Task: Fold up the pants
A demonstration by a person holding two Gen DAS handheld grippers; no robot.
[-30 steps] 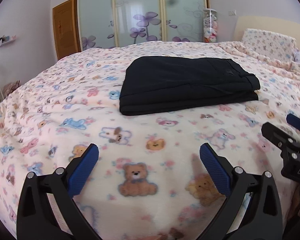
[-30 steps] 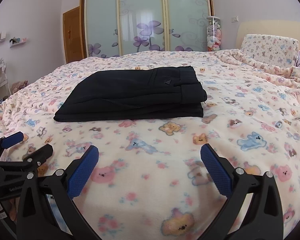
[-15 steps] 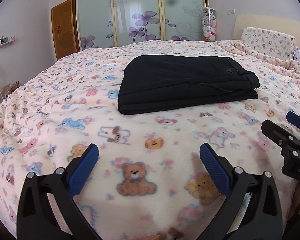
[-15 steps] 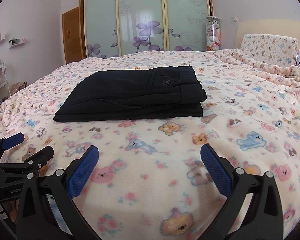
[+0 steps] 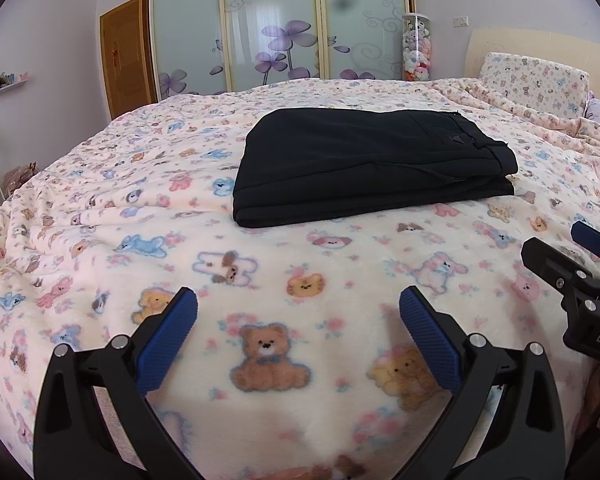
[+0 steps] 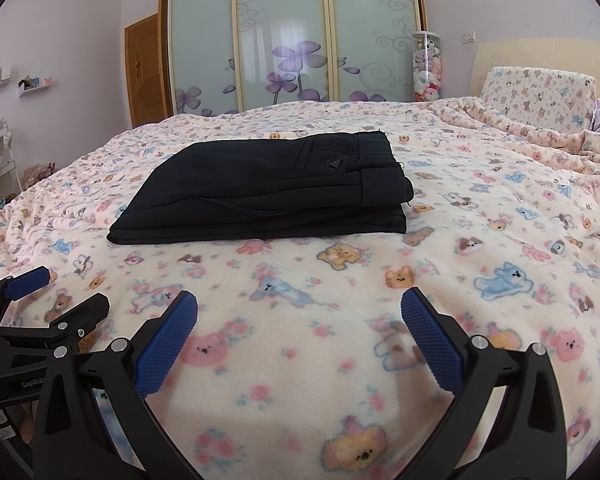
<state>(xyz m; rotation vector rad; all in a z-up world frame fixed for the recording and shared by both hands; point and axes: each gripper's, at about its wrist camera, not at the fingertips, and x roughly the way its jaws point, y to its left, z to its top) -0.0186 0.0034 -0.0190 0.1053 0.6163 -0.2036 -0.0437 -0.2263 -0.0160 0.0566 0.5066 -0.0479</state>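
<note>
Pants: one pair of black pants [image 5: 364, 168], folded into a flat rectangular stack, lies on the bedspread toward the middle of the bed; waistband end with a small triangular tag faces the headboard side.
Bedspread: one cream fleece blanket [image 5: 300, 272] printed with bears and other animals covers the whole bed and bears the pants.
Left gripper: the left gripper [image 5: 298, 322] hovers over the near part of the blanket, jaws spread wide, nothing between its blue pads [image 5: 168, 344]; well apart from the pants.
Right gripper: the right gripper [image 6: 299, 322] hangs likewise over the near blanket, jaws released and wide, empty; its tips also appear at the right edge of the left wrist view [image 5: 572, 252].
Container: one clear cylinder [image 6: 427, 66] stands beside the wardrobe, filled with small plush toys; their number cannot be told.
Wardrobe: three frosted sliding panels [image 6: 284, 40] with purple flower print, behind the bed.
Door: one wooden door [image 6: 146, 72] left of the wardrobe.
Pillow: one pillow [image 6: 536, 96] in the same bear print leans against the pale headboard [image 6: 540, 54].
Shelves: two small wall shelves [image 6: 34, 84] at far left; contents too small to tell.
Obstructions: only bare blanket lies between either gripper and the pants.
</note>
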